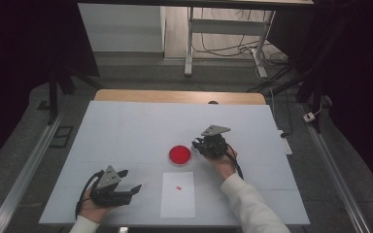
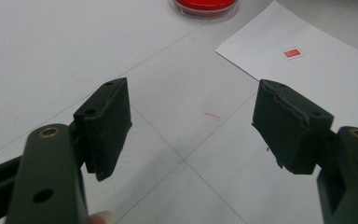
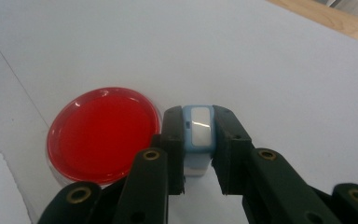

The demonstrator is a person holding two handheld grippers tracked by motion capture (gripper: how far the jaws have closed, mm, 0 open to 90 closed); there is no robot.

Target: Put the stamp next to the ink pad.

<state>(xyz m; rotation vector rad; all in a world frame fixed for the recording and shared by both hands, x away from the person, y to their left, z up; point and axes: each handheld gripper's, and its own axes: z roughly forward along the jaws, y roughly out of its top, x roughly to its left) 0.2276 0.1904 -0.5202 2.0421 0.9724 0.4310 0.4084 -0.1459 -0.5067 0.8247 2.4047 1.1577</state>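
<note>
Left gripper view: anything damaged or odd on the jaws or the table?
Yes. The pad on the right in that view has a ragged, chipped top edge, while the other pad looks intact. A faint red smear marks the table beyond the jaws, off the paper sheet.

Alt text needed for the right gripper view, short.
The right gripper clamps a small light-blue stamp between its black jaws, just right of a round red ink pad on a white table.
</note>
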